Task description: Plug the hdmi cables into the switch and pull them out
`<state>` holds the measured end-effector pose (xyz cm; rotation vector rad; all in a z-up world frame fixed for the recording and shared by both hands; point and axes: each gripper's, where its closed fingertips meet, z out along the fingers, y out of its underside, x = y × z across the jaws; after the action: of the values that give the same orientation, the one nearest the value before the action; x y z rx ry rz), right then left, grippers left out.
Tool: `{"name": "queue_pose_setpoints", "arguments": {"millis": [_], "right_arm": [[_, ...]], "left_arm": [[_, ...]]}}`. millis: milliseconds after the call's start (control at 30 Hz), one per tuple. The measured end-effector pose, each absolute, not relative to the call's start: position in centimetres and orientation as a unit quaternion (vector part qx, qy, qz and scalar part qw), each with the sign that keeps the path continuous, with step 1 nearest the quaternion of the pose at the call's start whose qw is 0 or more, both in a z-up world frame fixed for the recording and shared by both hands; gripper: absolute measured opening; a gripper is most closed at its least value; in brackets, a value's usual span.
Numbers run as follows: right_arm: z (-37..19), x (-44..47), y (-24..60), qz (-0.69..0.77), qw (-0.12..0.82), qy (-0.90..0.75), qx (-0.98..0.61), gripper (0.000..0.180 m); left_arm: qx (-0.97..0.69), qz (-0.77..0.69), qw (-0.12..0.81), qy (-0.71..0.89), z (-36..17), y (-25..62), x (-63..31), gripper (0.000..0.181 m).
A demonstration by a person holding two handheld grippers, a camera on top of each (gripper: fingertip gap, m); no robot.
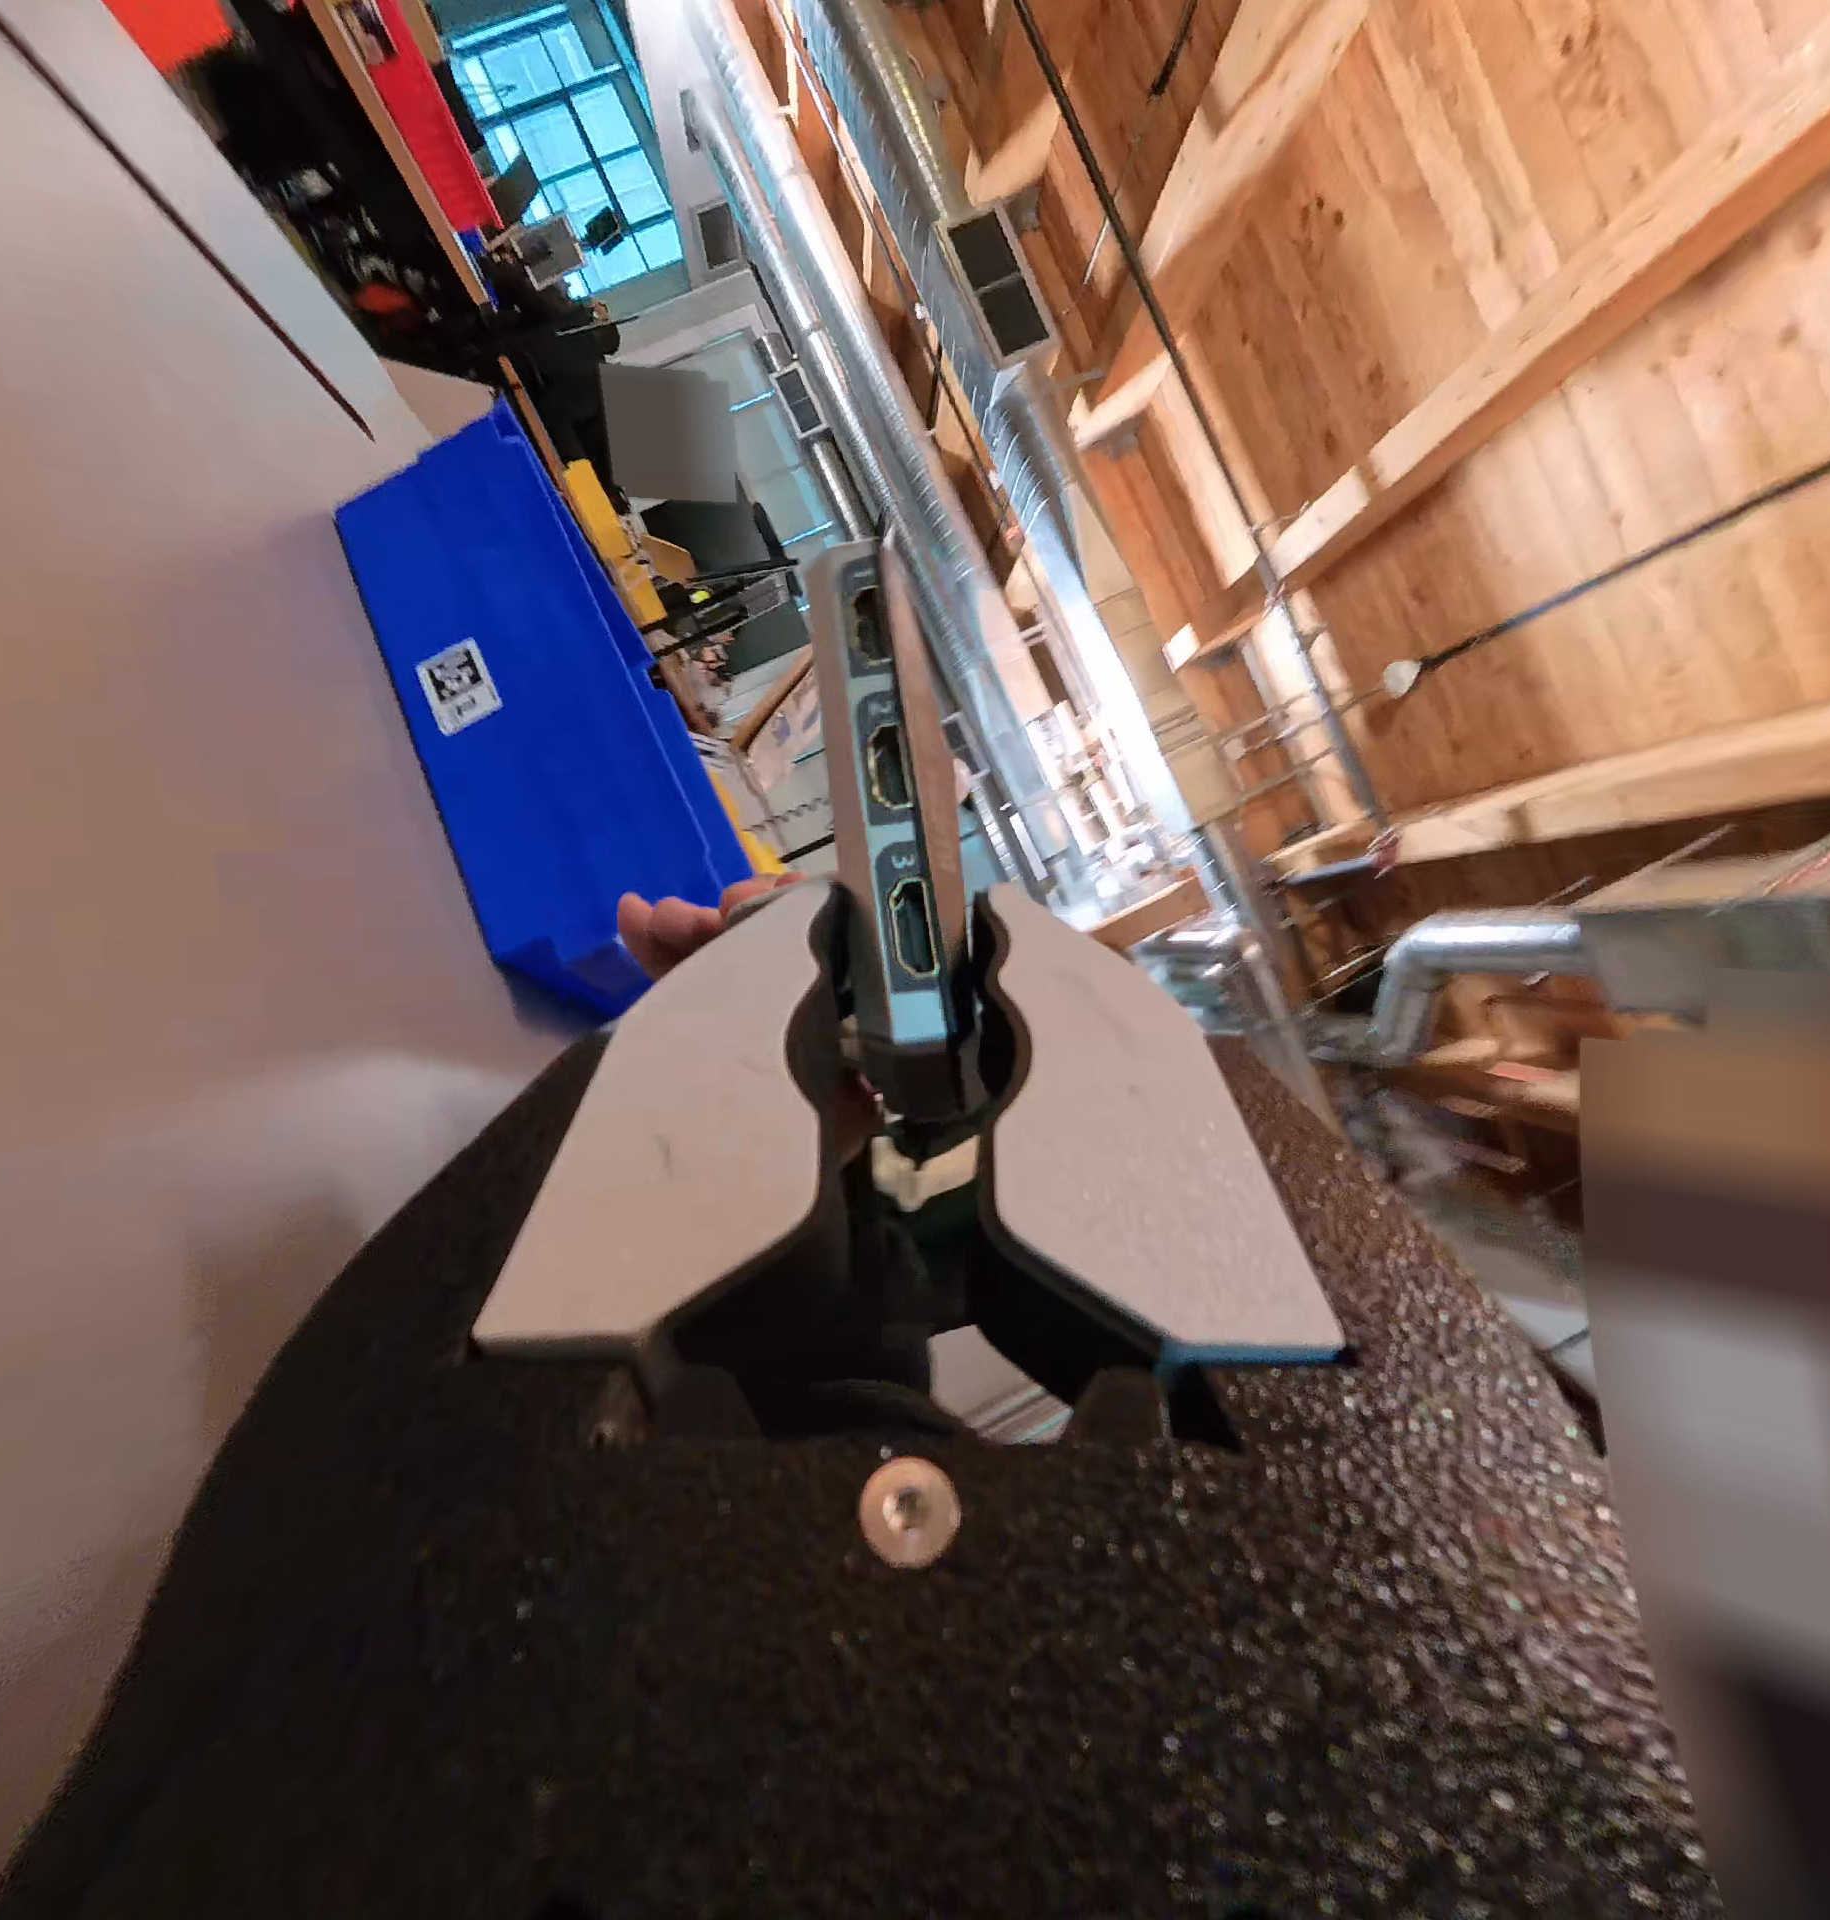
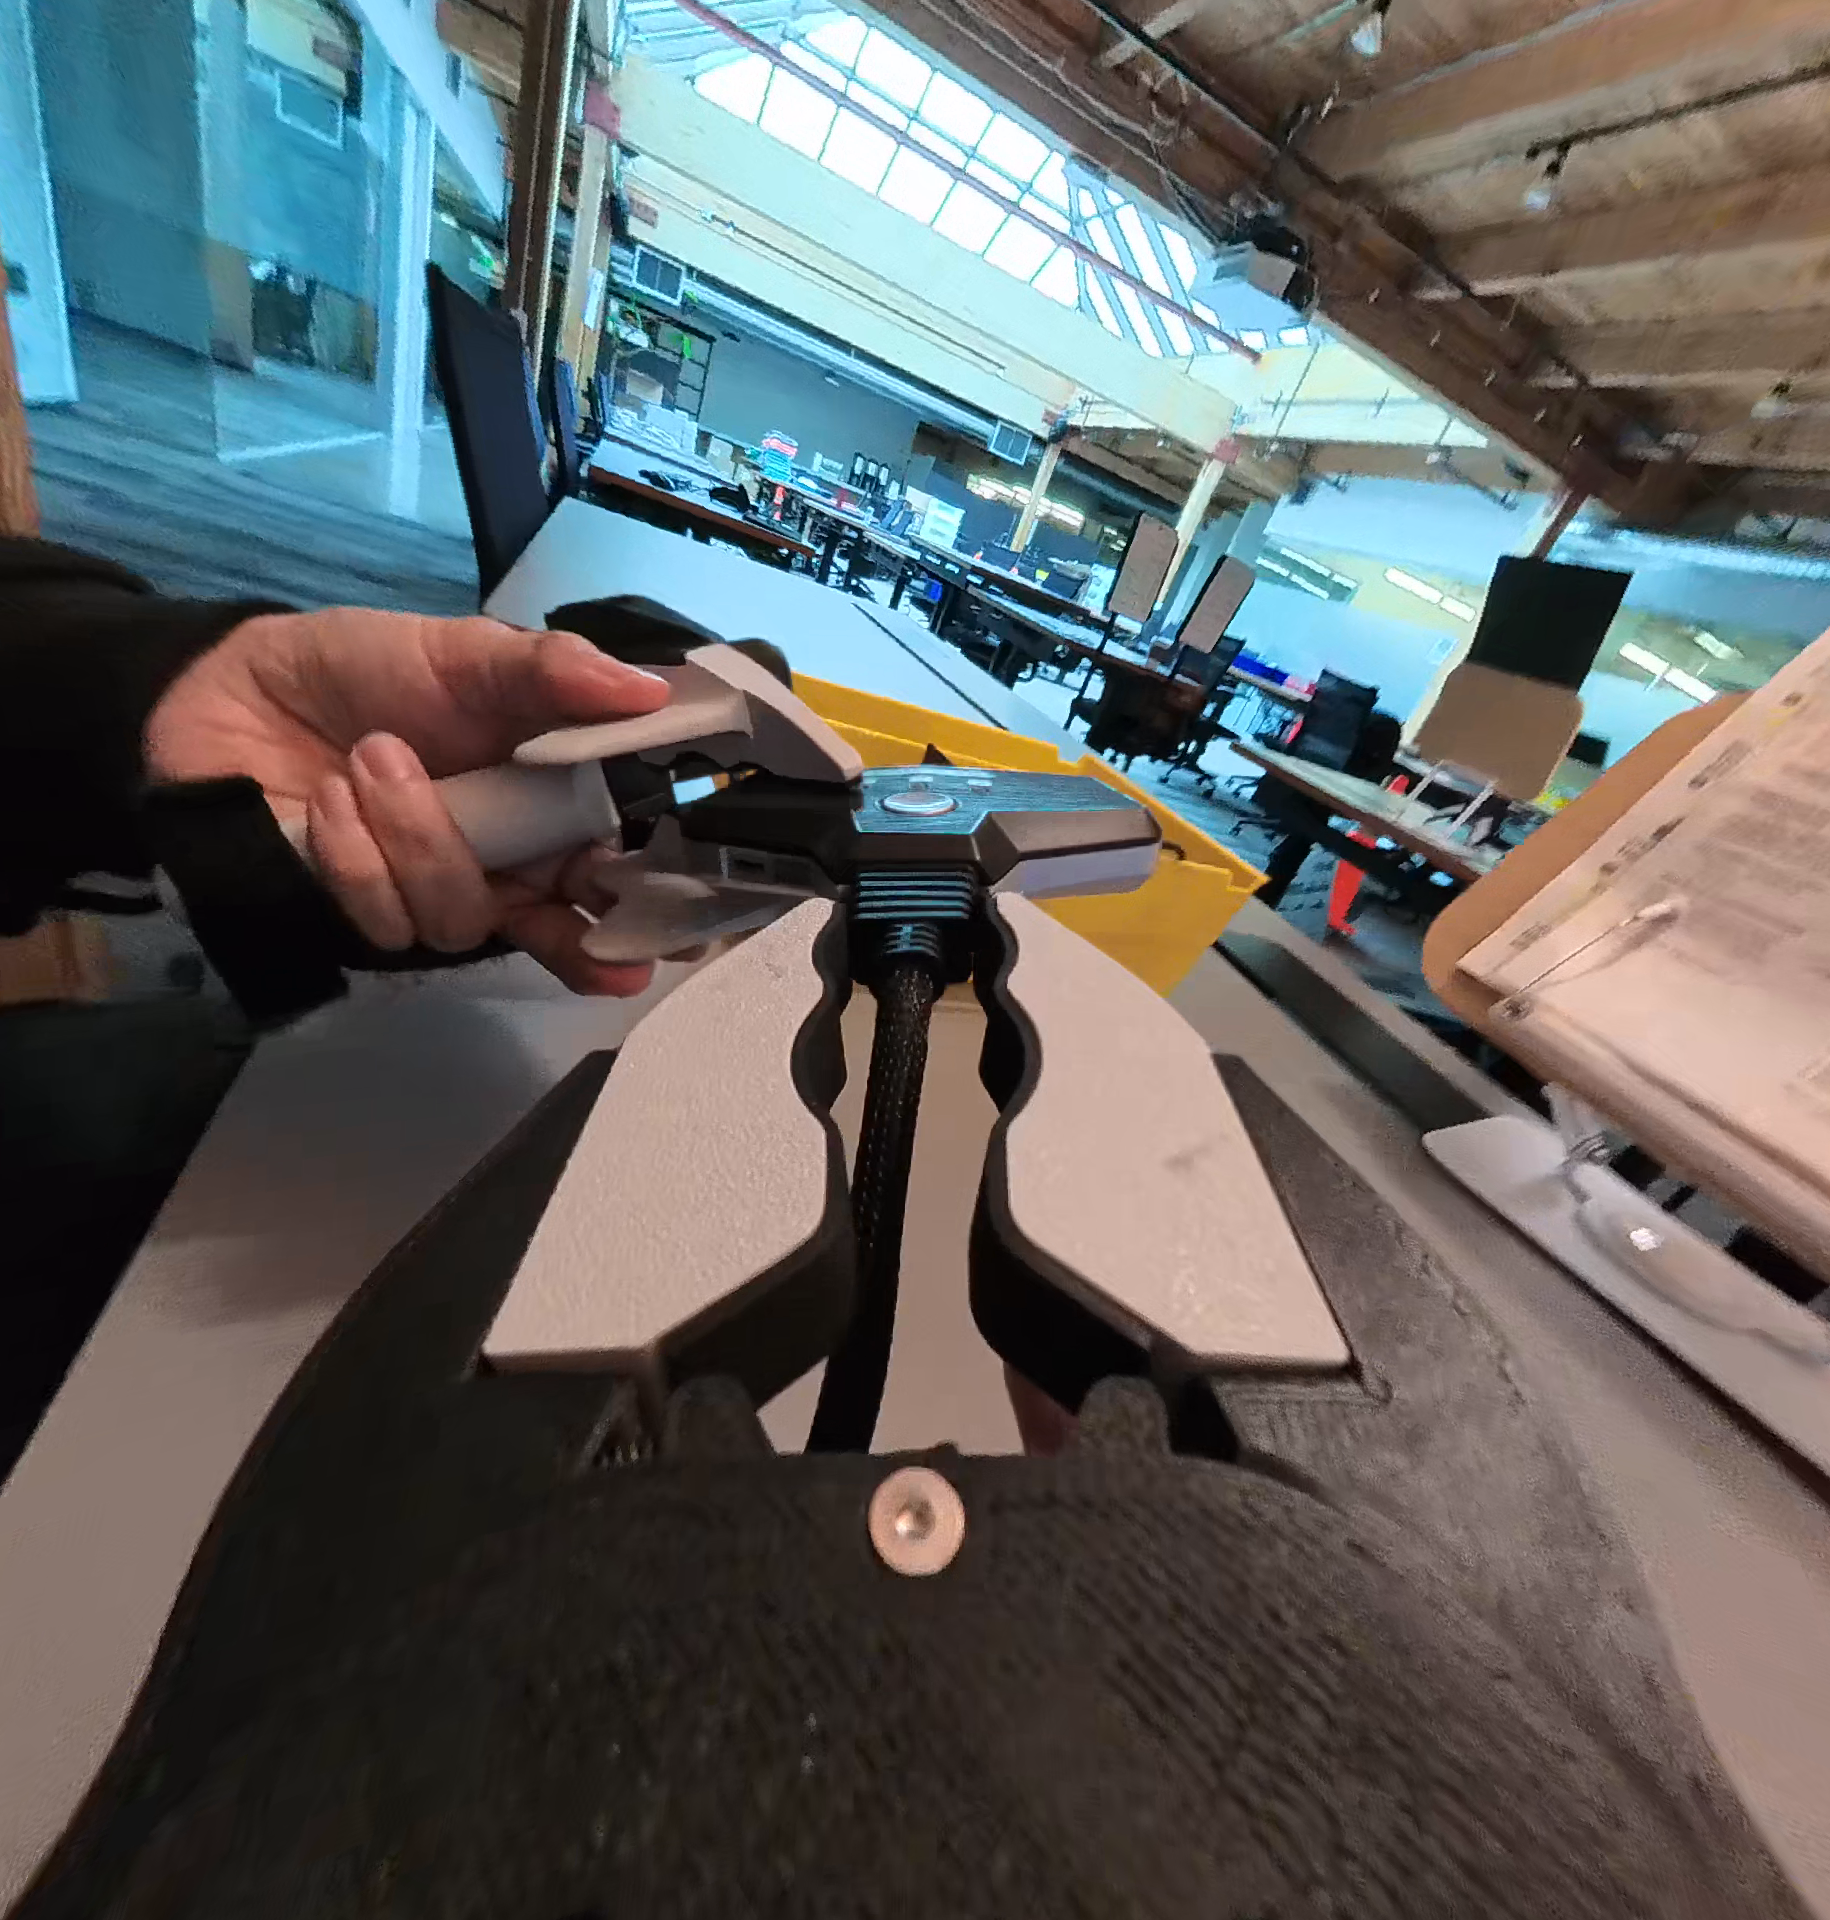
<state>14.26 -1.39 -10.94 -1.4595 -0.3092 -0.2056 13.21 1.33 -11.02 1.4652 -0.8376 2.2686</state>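
My left gripper (image 1: 906,920) is shut on one end of the HDMI switch (image 1: 890,748), a slim grey box held off the table. Three ports on its visible edge are empty. In the right wrist view the switch (image 2: 1004,816) lies flat, with the left gripper (image 2: 786,831) and a hand (image 2: 391,748) at its left. My right gripper (image 2: 906,925) is shut on the black ribbed plug (image 2: 911,899) of an HDMI cable (image 2: 880,1143). The braided cable runs back between my fingers. The plug meets the switch's near edge; I cannot tell how deep it sits.
A blue bin (image 1: 537,748) stands on the white table in the left wrist view. A yellow bin (image 2: 1150,894) sits just behind the switch on the white table (image 2: 267,1195). A clipboard with papers (image 2: 1669,935) stands at the right.
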Motion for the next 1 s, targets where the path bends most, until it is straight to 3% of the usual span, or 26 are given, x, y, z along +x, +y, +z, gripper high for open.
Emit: {"name": "queue_pose_setpoints", "arguments": {"millis": [100, 167, 300, 567, 733, 1000], "right_arm": [[-9.9, 14.9, -1.7, -0.034, 0.758, -0.096, -0.644, 0.022], [-8.3, 16.3, -2.4, -0.013, 0.784, -0.048, -0.619, 0.023], [-4.3, 20.2, -3.4, -0.073, 0.811, -0.006, -0.581, 0.022], [7.0, 26.6, -2.2, -0.28, 0.854, 0.0, -0.439, 0.022], [0.5, 28.4, 0.8, -0.446, 0.728, -0.01, -0.521, 0.022], [-7.5, 21.3, 0.7, -0.235, 0.719, -0.126, -0.642, 0.022]], "left_arm": [[0.47, 0.81, 0.05, -0.347, -9.0, 2.8, 12.9, 0.031], [0.423, 0.811, -0.074, -0.398, -6.7, 4.1, 12.3, 0.031], [0.373, 0.702, -0.286, -0.535, -5.7, 5.4, 12.1, 0.041], [0.36, 0.659, -0.341, -0.566, -6.9, 5.4, 13.2, 0.042], [0.361, 0.596, -0.383, -0.606, -9.4, 6.7, 13.6, 0.043], [0.252, 0.369, -0.569, -0.69, -10.7, 9.6, 15.1, 0.06]]}}
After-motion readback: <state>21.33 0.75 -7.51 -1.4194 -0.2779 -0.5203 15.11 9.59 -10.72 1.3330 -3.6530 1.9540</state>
